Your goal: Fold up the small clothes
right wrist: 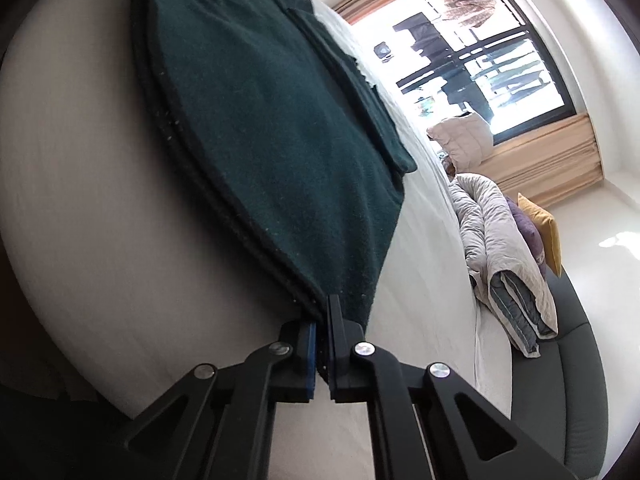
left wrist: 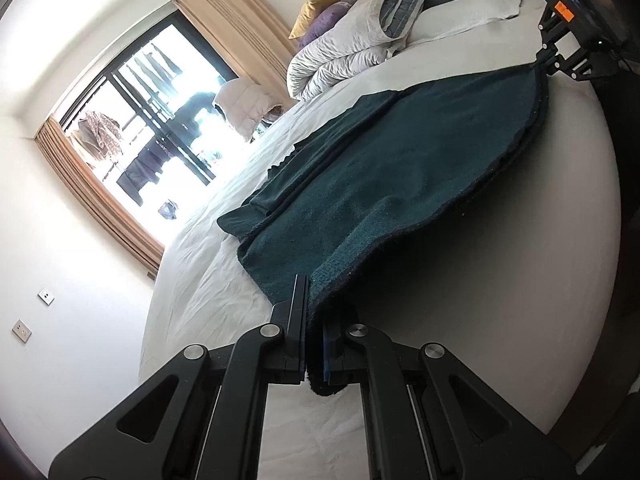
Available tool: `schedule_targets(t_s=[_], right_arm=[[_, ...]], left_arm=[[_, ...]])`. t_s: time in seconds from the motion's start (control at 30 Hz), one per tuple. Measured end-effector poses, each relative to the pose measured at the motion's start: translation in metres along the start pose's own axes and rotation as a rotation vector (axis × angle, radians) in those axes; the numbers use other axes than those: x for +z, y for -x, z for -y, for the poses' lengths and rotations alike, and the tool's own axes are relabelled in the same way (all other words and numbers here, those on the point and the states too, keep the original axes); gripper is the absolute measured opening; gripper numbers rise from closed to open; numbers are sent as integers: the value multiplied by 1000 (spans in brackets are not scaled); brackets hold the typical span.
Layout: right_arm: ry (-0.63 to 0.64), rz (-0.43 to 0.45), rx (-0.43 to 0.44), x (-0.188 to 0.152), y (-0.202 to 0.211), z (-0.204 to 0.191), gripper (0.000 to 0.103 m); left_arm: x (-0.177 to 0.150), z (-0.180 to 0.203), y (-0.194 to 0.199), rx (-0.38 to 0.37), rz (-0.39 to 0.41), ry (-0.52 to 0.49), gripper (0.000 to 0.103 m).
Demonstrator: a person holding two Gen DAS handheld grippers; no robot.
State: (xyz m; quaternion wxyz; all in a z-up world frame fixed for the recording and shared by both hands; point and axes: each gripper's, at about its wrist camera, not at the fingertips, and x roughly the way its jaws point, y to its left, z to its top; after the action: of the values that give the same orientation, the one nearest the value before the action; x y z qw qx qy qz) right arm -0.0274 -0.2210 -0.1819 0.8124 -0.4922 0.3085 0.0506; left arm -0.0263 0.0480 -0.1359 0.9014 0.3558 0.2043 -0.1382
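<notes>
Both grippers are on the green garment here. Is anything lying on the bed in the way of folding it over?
Nothing visible does. The left gripper and right gripper each pinch a corner of the dark green garment, and the white sheet beyond it looks bare. The rolled duvet and pillows sit off toward the headboard.
</notes>
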Motion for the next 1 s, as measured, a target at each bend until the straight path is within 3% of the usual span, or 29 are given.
schedule_targets(t_s=[0.27,0.5,0.67,0.83,1.0], right_arm=[[-173,69,-51,36,1,60,3],[-180,124,-101,88,-22,95,3],[-199,112,-109,127,-56,120,3],[-227,59,-83,164,-101,145,3],[-241,7,-37,193,-152,168,3]], left_arm=[[30,-44,-6,22,34,185,4],[63,-100,-37,55,38,290,4],[82,-152,-85,79,7,350,4],[99,-205,-146,59,-53,427,4],[115,-241,-208,42,-124,441,4]])
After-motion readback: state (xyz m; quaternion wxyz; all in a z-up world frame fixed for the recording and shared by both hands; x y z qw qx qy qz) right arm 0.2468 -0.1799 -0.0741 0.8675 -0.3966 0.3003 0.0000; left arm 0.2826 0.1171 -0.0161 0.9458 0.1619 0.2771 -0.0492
